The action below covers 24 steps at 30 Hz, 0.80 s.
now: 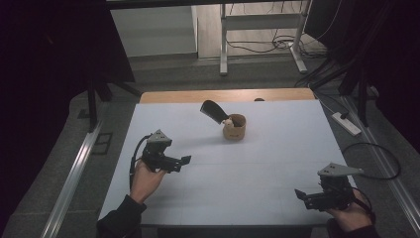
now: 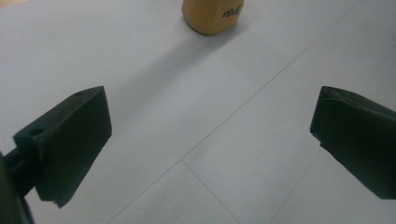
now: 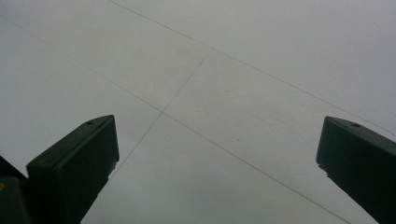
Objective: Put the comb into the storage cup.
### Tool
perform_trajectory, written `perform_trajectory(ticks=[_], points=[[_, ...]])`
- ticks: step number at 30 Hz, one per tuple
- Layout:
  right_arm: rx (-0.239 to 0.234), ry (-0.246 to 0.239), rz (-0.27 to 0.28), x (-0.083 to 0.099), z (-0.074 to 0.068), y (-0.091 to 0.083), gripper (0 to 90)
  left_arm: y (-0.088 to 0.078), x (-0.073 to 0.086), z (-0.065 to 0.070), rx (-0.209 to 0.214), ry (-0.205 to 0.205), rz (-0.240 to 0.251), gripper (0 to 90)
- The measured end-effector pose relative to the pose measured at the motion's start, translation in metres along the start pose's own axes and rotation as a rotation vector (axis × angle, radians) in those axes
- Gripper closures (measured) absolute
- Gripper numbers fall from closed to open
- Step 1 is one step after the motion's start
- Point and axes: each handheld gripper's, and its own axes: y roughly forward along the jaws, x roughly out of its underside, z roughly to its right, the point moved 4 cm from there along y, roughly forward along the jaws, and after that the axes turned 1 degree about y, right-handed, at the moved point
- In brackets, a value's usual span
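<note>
At the bottom of the high view, nearest the camera, a person's two hands each hold a gripper over the white table (image 1: 223,178): the left gripper (image 1: 185,159) at lower left, the right gripper (image 1: 298,194) at lower right, well apart from each other. In both gripper views the black jaws stand wide apart with nothing between them, only the bare tabletop below. The tan cup (image 1: 234,127) stands upright in the upper middle of the high view, toward the table's far edge, above and to the right of the left gripper and well clear of it. In the left gripper view its lower part (image 2: 213,15) sits at the top centre, beyond the jaws. A dark paddle-shaped tool (image 1: 214,111) leans out of the cup toward the upper left, with a small pale object (image 1: 227,121) at the rim that is too small to identify.
</note>
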Motion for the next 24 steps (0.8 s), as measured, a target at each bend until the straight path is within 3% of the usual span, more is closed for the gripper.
perform_trajectory(ticks=[16,24], points=[[0.001,-0.004,0.0,0.0,0.0,0.0,0.0,-0.015,0.015,0.004,-0.016,-0.002,-0.001,0.0],[0.001,-0.006,0.0,0.0,0.0,0.0,0.0,-0.025,0.025,0.005,-0.021,-0.025,0.007,0.0]])
